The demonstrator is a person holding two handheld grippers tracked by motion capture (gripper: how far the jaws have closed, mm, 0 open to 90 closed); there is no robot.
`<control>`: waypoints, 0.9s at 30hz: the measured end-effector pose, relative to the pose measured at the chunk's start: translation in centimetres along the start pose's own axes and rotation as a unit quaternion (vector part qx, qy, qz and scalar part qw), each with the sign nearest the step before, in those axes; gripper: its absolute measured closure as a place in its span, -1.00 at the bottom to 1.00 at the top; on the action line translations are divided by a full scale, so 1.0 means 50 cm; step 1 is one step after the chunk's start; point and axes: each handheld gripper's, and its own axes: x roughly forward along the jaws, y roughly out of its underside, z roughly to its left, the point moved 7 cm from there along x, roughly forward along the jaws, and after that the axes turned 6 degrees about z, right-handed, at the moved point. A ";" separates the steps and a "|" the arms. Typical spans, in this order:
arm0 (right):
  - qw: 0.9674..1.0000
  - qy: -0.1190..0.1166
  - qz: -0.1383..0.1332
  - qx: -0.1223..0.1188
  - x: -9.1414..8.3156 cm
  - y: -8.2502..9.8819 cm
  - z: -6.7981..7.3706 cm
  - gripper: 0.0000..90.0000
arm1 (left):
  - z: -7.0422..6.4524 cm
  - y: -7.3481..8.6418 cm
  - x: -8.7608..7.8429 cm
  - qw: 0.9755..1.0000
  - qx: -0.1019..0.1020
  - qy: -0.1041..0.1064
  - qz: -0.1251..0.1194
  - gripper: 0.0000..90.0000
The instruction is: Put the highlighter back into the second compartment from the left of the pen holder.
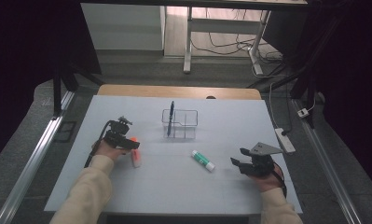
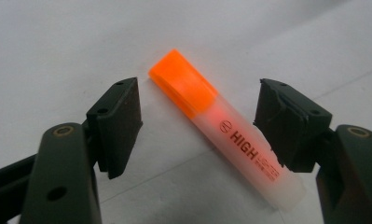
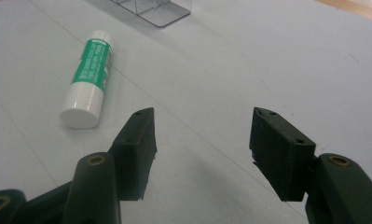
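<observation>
Left gripper [image 2: 197, 116]: jaws wide apart, straddling the frosted plastic highlighter with orange cap [image 2: 221, 128]; pads clear of it. Highlighter lies flat on the pale grey bench [image 1: 174, 186], toward its left edge. Right gripper [image 3: 202, 144]: jaws wide, nothing between, near the right edge.

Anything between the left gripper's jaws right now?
Yes: the orange highlighter lies on the table between the open left gripper jaws, pads clear of it, seen in the left gripper view.
</observation>
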 end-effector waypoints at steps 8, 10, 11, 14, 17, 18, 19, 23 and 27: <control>1.000 0.004 0.002 -0.008 0.002 -0.005 0.002 -0.09 | 0.000 -0.011 0.021 0.999 -0.031 -0.016 0.021 -0.23; 1.000 0.003 0.001 -0.008 0.001 -0.005 0.002 -0.09 | 0.003 -0.012 0.026 0.999 -0.041 -0.020 0.024 -0.20; 1.000 0.003 0.001 -0.007 0.001 -0.005 0.002 -0.09 | 0.004 -0.013 0.029 0.998 -0.047 -0.021 0.026 -0.19; 1.000 0.007 0.004 -0.007 0.000 -0.004 0.000 -0.09 | 0.005 -0.015 0.035 0.998 -0.057 -0.021 0.032 -0.15; 1.000 0.006 0.001 -0.007 0.001 -0.005 0.000 -0.09 | 0.003 -0.018 0.040 0.997 -0.061 -0.022 0.038 -0.11; 1.000 0.006 0.002 -0.007 0.001 -0.005 0.000 -0.09 | 0.002 -0.019 0.043 0.997 -0.065 -0.021 0.041 -0.11; 1.000 0.007 0.002 -0.007 0.001 -0.005 0.000 -0.10 | 0.001 -0.020 0.045 0.996 -0.068 -0.020 0.044 -0.08; 1.000 0.009 0.001 -0.006 0.000 -0.006 -0.001 -0.10 | -0.004 -0.025 0.047 0.995 -0.074 -0.035 0.051 0.02; 1.000 0.012 0.002 -0.007 0.000 -0.006 -0.002 -0.10 | -0.006 -0.025 0.047 0.994 -0.084 -0.047 0.057 0.07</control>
